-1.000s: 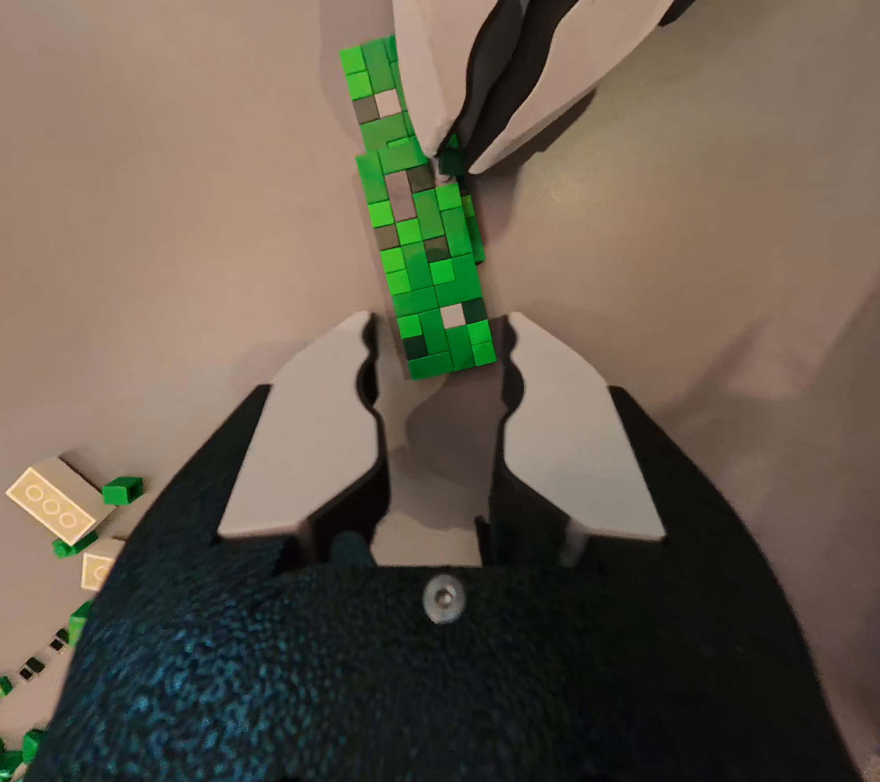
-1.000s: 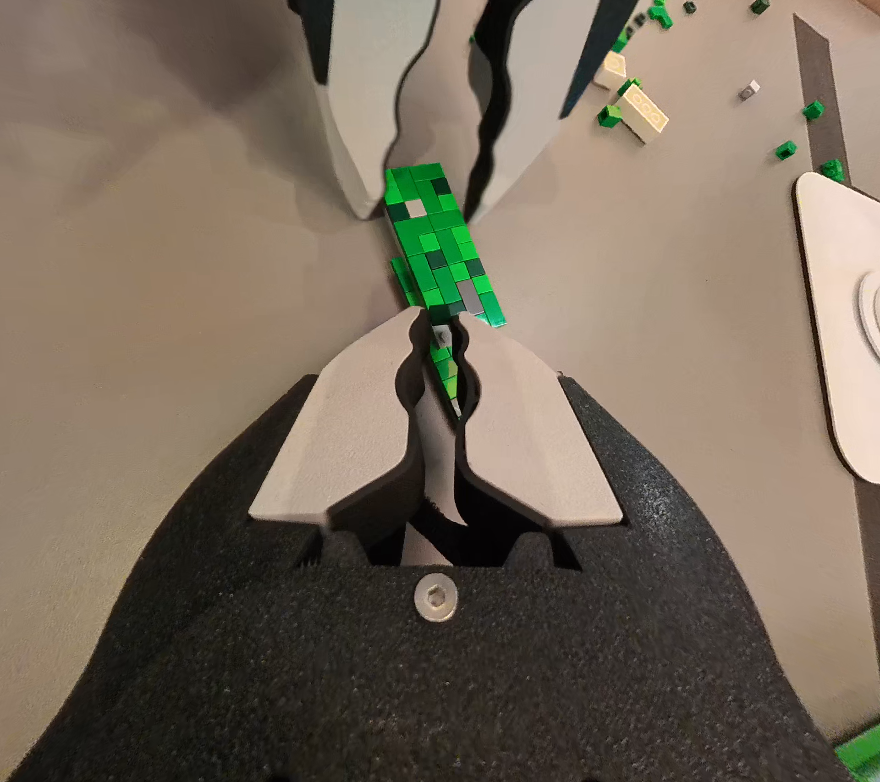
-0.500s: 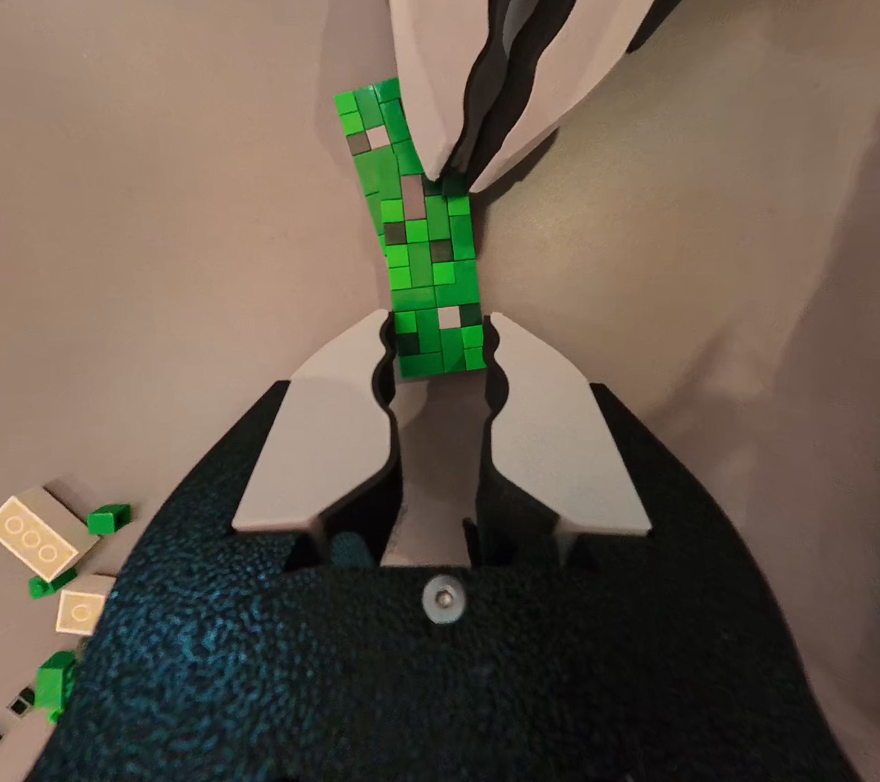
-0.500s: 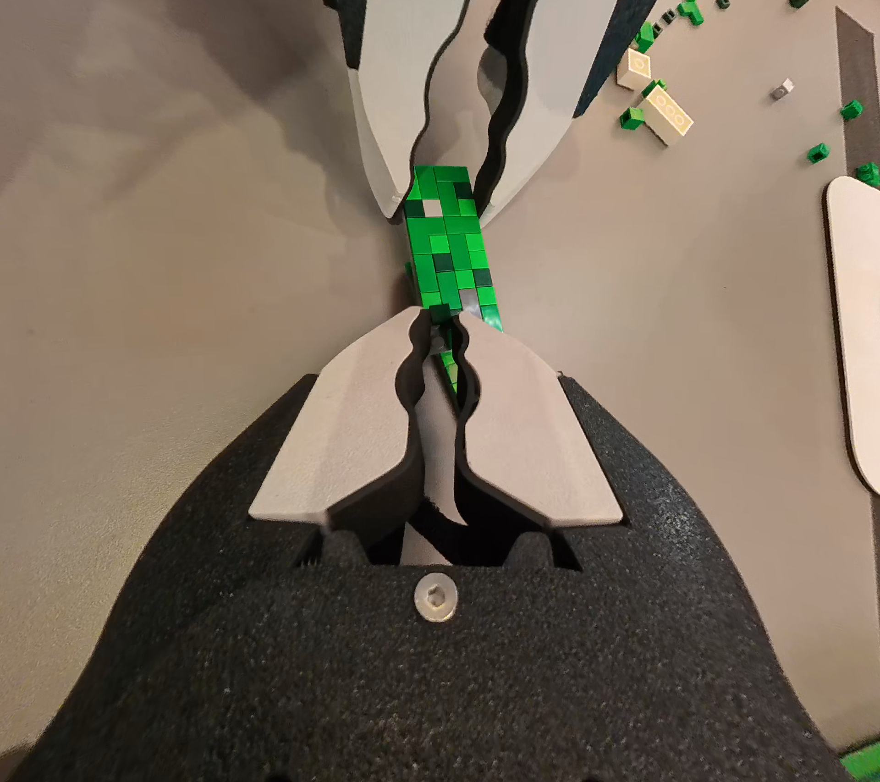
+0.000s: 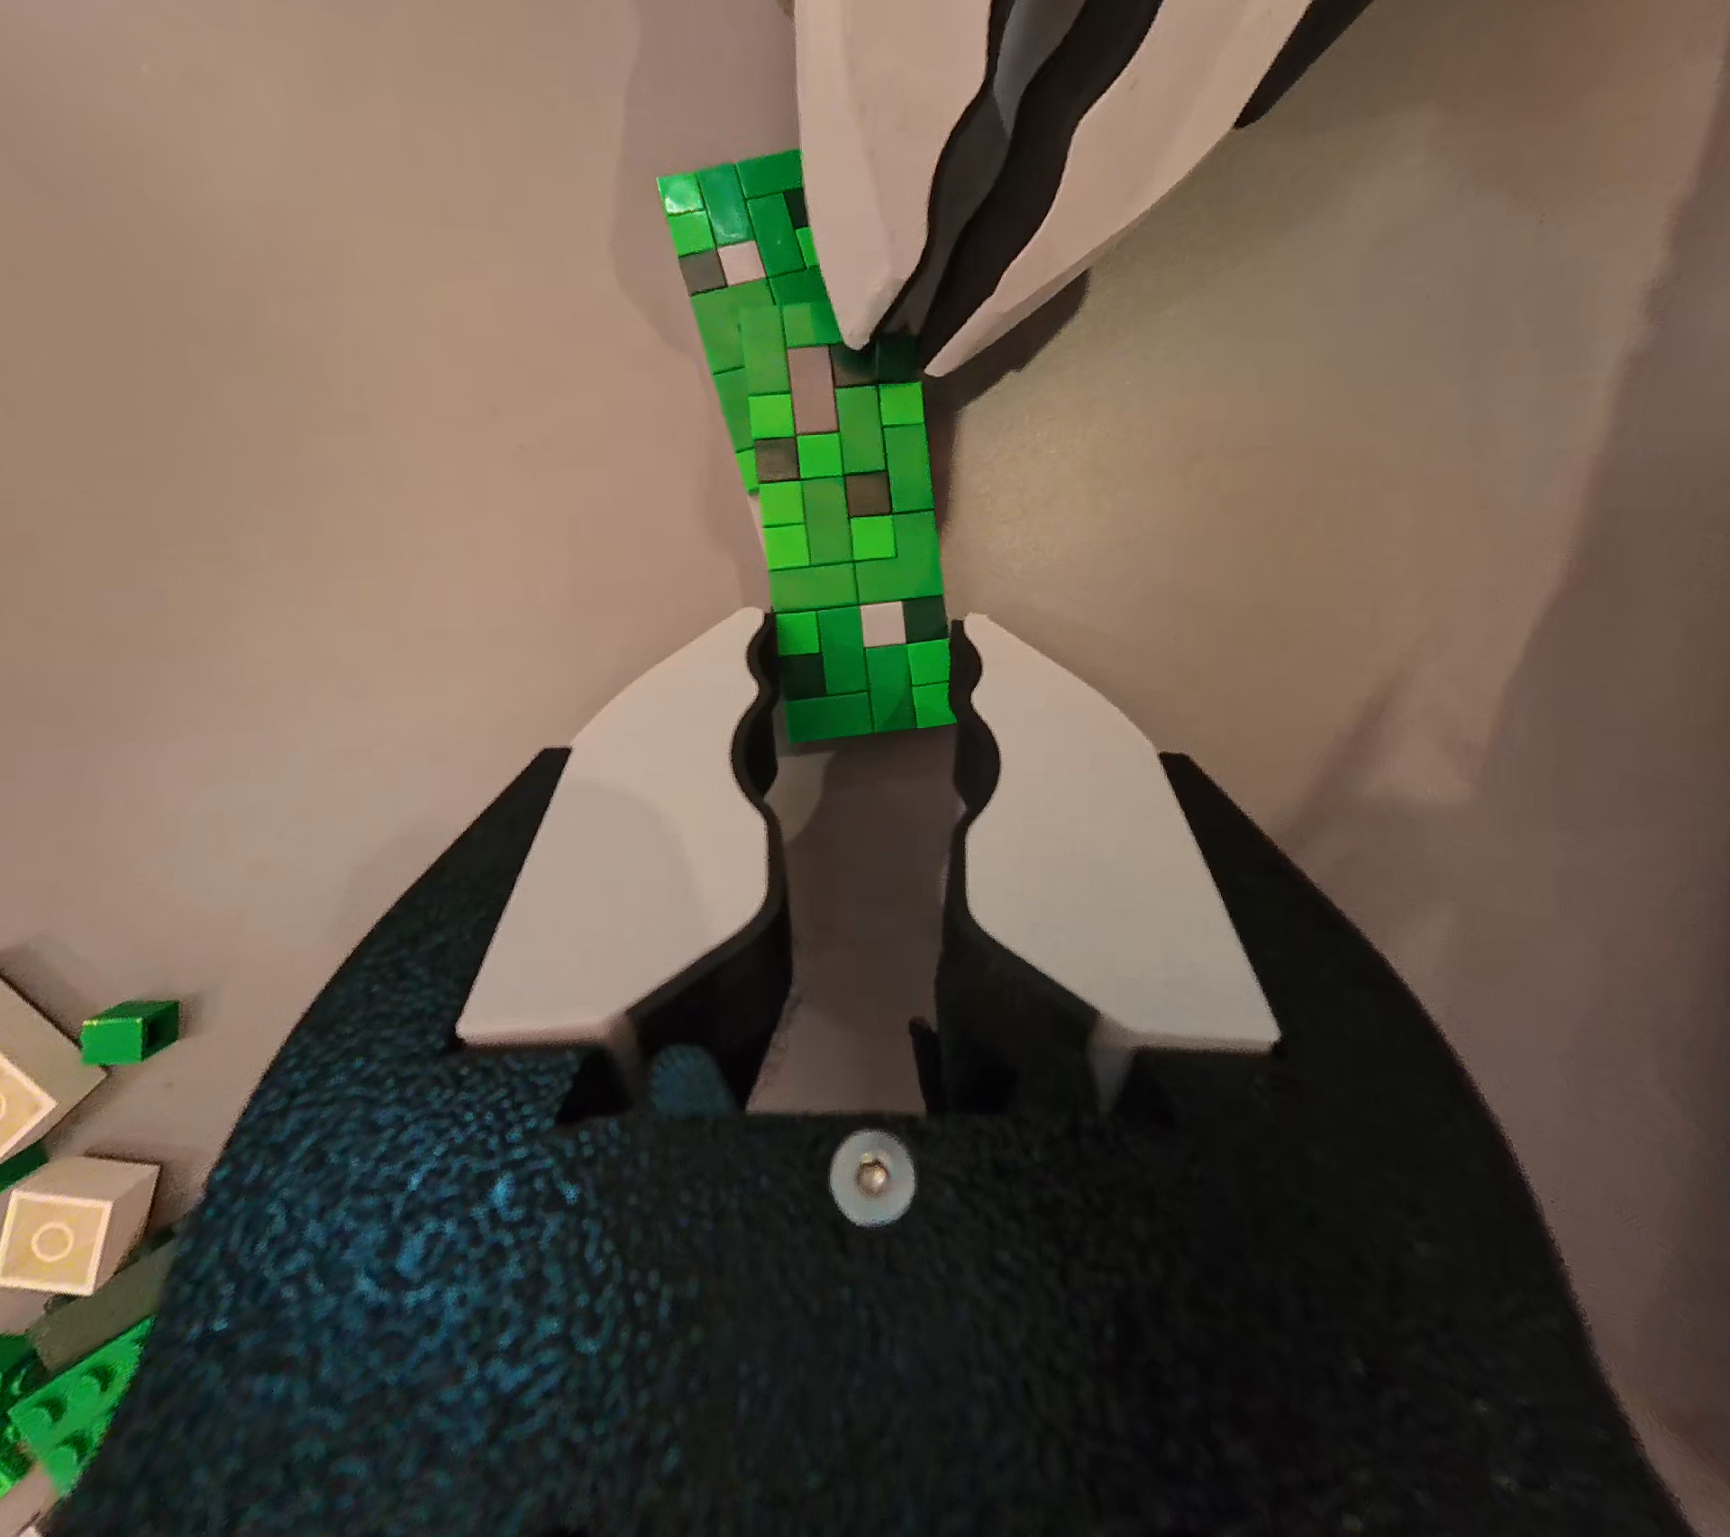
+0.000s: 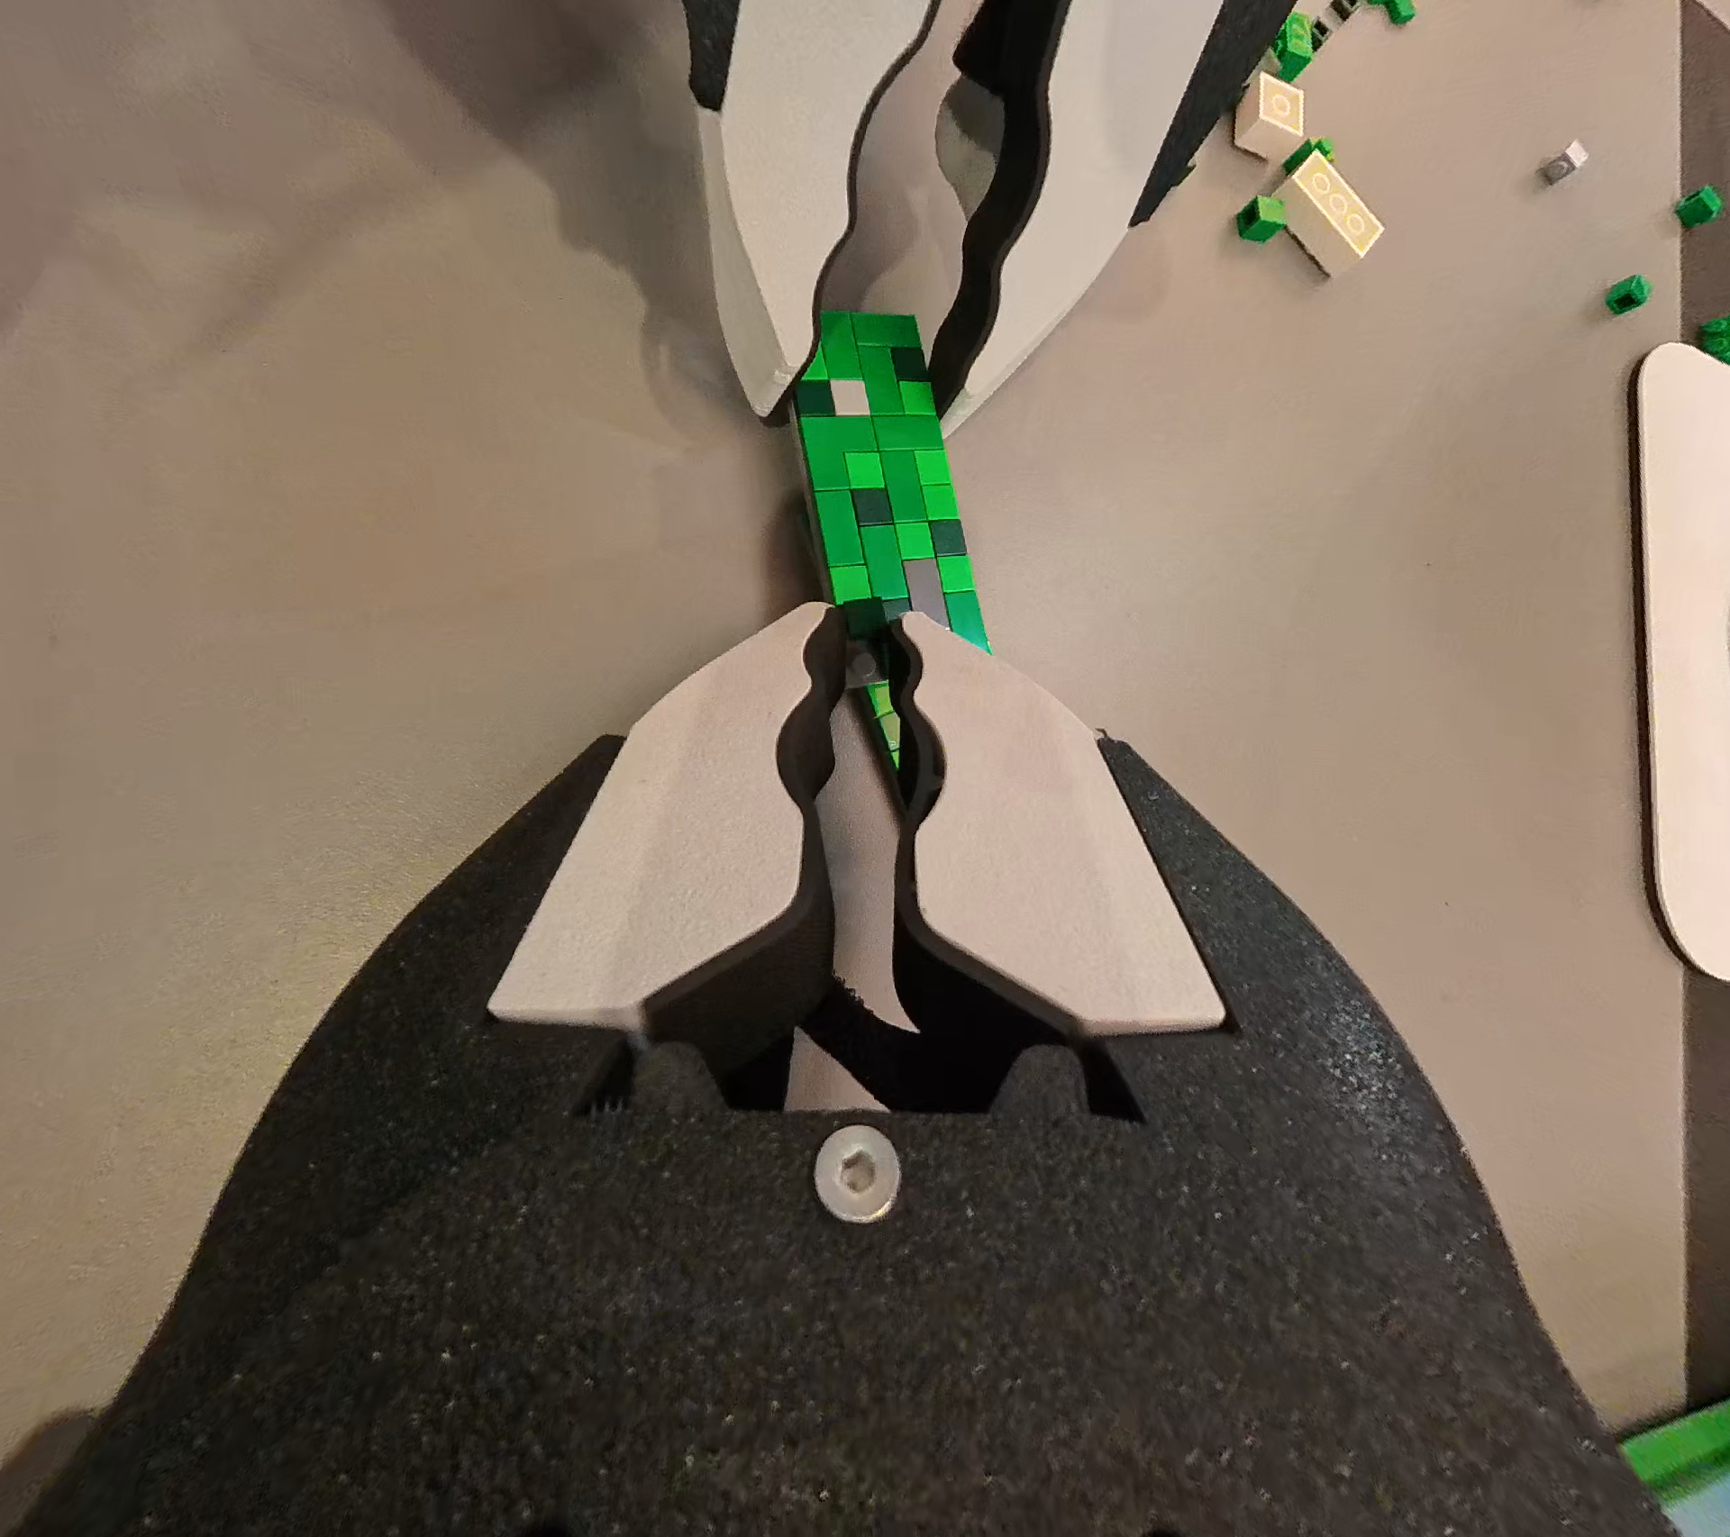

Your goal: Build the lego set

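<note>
Gripping the near end of a green tiled strip [image 5: 857, 547], the left gripper [image 5: 861, 678] has its fingers pressed on both long edges. The strip lies on the grey surface [image 5: 328, 369]. At its far end the right gripper [image 6: 866, 650], fingers nearly together, pinches a small dark green tile [image 6: 866, 617]. Loose bricks [image 6: 1329, 210] lie well apart.
</note>
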`<state>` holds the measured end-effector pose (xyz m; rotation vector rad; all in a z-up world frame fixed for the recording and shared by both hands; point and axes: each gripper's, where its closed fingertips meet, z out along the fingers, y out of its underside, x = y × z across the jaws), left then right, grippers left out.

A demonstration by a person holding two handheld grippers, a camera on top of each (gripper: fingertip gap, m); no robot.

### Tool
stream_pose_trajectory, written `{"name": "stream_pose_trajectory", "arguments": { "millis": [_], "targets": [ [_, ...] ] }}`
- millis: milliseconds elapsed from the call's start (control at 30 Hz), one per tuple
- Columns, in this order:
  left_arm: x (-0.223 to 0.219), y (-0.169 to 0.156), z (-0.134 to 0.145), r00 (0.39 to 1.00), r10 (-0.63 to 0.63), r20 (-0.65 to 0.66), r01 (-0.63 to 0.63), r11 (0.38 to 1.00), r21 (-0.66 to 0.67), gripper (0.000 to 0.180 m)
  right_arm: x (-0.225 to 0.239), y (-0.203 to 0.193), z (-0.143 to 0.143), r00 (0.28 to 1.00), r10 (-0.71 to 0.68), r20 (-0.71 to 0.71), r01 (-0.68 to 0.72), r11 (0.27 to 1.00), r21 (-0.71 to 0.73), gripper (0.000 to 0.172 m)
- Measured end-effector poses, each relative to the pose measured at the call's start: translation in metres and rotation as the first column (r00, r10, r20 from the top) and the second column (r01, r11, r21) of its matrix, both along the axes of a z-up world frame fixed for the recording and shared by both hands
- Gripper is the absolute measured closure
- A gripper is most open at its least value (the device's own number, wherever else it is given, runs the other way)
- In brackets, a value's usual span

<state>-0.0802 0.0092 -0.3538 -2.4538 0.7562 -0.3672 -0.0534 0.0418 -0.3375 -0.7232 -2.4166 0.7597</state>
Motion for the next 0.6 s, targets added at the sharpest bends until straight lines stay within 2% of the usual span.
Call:
{"name": "stream_pose_trajectory", "arguments": {
  "millis": [600],
  "targets": [
    [0.002, -0.0005, 0.0009, 0.999, 0.011, 0.04, -0.01, 1.0, -0.01, 0.146, 0.0004, -0.0007, 0.0017, 1.0, -0.005, -0.011, 0.005, 1.0, 0.009, 0.162]
  ]
}}
